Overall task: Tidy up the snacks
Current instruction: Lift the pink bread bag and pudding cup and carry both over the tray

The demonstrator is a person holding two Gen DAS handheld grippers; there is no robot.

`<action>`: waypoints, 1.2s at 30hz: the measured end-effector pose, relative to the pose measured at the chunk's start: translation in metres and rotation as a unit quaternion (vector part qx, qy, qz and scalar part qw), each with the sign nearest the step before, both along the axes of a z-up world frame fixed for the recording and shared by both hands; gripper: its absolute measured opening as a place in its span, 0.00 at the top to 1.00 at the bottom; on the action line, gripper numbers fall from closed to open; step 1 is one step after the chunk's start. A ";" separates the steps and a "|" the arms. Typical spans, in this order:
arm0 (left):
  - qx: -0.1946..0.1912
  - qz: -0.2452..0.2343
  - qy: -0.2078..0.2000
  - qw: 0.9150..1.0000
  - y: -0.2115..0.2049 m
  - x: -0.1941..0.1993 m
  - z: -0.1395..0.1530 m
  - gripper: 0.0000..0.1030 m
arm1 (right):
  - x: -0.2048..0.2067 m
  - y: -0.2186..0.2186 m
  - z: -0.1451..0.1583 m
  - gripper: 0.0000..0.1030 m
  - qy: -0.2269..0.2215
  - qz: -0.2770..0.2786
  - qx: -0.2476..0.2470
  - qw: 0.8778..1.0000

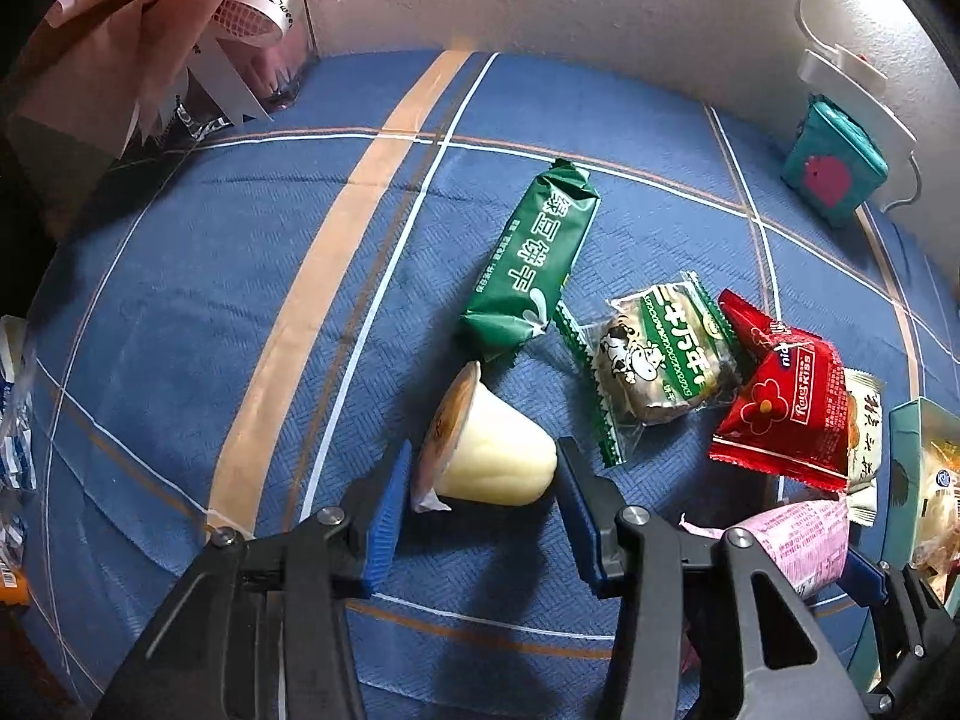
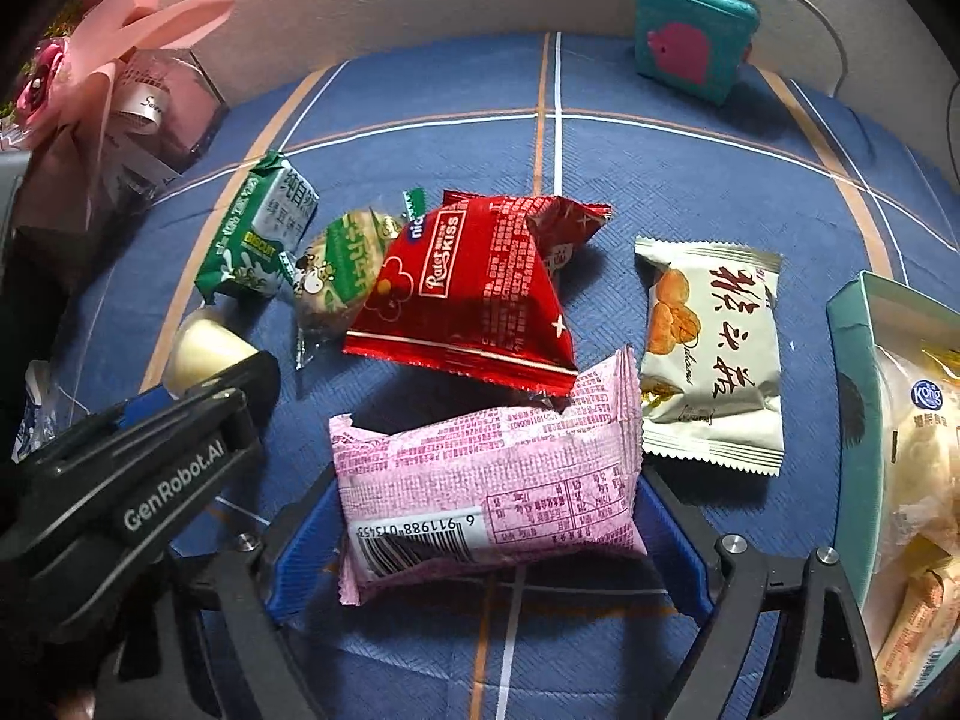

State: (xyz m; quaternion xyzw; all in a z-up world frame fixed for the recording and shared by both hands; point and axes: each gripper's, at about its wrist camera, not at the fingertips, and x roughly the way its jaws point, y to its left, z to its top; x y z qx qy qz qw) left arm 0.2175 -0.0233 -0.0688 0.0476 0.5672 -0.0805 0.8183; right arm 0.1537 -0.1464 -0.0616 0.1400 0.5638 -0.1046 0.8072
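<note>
A: What did the left wrist view show?

B: The left gripper [image 1: 483, 468] pointed steeply down at the blue checked cloth [image 1: 180, 300]. Its blue pads [image 1: 390, 510] bracketed a pale yellow plastic pudding cup [image 1: 489, 456] lying on its side, foil lid toward the left pad. The right pad touched the cup's base; the left pad looked just short of the lid, though I couldn't be sure of contact. A long green biscuit packet [image 1: 528, 258] lay just beyond.

A: And the right wrist view?

B: The right gripper [image 2: 489, 516] also tilted steeply down, jaws wide, clasping a pink printed snack packet [image 2: 486, 492] across its width, barcode toward the camera. A red foil packet [image 2: 474, 294] touched its far edge; a cream packet [image 2: 714, 354] lay to the right, beside the teal open box [image 2: 852, 396] of snacks.
</note>
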 end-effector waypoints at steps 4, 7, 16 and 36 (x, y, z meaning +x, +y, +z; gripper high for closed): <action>0.000 0.008 0.005 1.000 0.003 -0.002 0.000 0.52 | -0.006 0.001 0.003 0.15 0.001 0.003 0.006 1.000; -0.005 0.024 0.008 1.000 0.010 -0.005 0.003 0.52 | -0.015 0.000 0.007 0.16 0.001 0.001 0.013 1.000; -0.018 0.070 0.005 0.997 0.027 -0.030 0.031 0.59 | -0.040 -0.005 0.031 0.16 -0.014 -0.002 0.041 0.999; -0.074 0.070 -0.011 0.995 0.019 -0.078 0.070 0.63 | -0.094 -0.034 0.072 0.16 -0.042 -0.030 0.054 0.997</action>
